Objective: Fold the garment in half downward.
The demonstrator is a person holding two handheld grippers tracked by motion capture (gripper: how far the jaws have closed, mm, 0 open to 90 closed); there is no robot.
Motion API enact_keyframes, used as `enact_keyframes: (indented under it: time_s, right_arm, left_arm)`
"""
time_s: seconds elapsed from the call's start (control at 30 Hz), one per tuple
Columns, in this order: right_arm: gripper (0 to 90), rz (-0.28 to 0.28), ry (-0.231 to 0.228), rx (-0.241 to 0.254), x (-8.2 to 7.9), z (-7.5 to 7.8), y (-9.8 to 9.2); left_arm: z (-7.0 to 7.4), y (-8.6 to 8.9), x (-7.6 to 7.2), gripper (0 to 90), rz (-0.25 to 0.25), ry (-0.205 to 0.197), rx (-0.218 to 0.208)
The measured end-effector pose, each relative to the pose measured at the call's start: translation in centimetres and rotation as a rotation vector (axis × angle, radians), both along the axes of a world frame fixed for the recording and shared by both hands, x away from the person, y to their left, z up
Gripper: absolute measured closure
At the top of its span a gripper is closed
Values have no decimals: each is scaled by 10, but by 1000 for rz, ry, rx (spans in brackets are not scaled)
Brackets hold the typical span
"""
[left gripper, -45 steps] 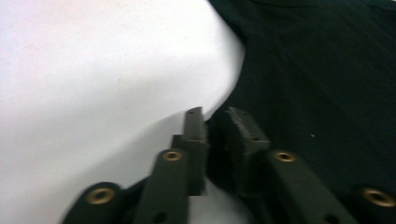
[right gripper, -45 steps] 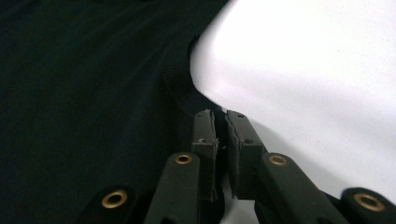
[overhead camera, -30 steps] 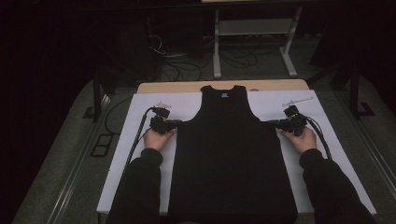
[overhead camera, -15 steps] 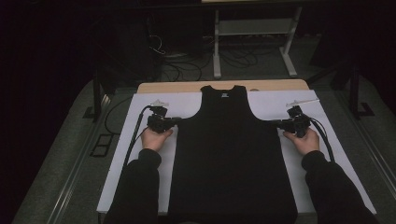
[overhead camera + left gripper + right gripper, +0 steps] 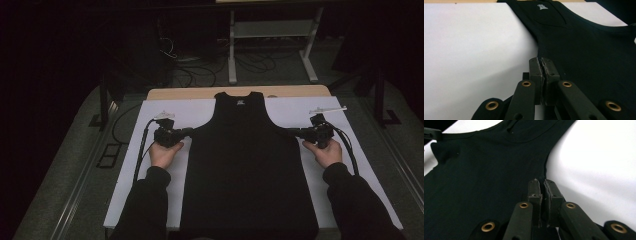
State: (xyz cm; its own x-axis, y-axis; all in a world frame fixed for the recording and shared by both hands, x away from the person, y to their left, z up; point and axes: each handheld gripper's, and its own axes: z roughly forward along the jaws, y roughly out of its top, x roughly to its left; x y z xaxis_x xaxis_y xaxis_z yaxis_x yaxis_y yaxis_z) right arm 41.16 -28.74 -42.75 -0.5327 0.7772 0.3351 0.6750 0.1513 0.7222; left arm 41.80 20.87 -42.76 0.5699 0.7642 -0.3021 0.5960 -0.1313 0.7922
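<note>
A black tank top (image 5: 247, 165) lies flat on a white board (image 5: 150, 175), neck at the far end. My left gripper (image 5: 187, 132) is shut on the tank top's left side edge just below the armhole, and the cloth is drawn out to a point there. In the left gripper view the jaws (image 5: 543, 61) are pressed together at the edge of the tank top (image 5: 584, 42). My right gripper (image 5: 292, 132) is shut on the opposite side edge. The right gripper view has those jaws (image 5: 542, 182) closed where the armhole curve of the tank top (image 5: 486, 162) ends.
The white board rests on a wooden table (image 5: 190, 93), whose far edge shows beyond it. A white metal stand (image 5: 270, 45) and loose cables (image 5: 200, 70) sit on the dark floor behind. Bare white board (image 5: 295, 107) flanks the shirt on both sides.
My left gripper has drifted slightly outward to the left with the cloth edge in it. The right gripper has barely shifted.
</note>
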Motion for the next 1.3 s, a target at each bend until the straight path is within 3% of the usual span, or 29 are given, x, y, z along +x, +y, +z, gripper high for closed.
enact_keyframes:
  time_s: [0.5,0.63,0.9,1.03,1.3]
  right_arm:
    - [831,-6,-5,14,-18,9,-7]
    - [830,-4,-4,42,-22,10,-8]
    - [830,-5,-13,48,-32,14,-9]
    - [830,-8,-8,53,-37,14,-14]
    - [830,-15,9,50,-44,13,-18]
  left_arm:
    - [12,0,-13,866,-30,-21,-42]
    - [15,0,-18,866,-30,-25,-80]
    - [18,4,-27,866,-33,-7,-137]
    - [17,3,-30,865,-41,6,-117]
    - [17,7,-36,865,-39,17,-134]
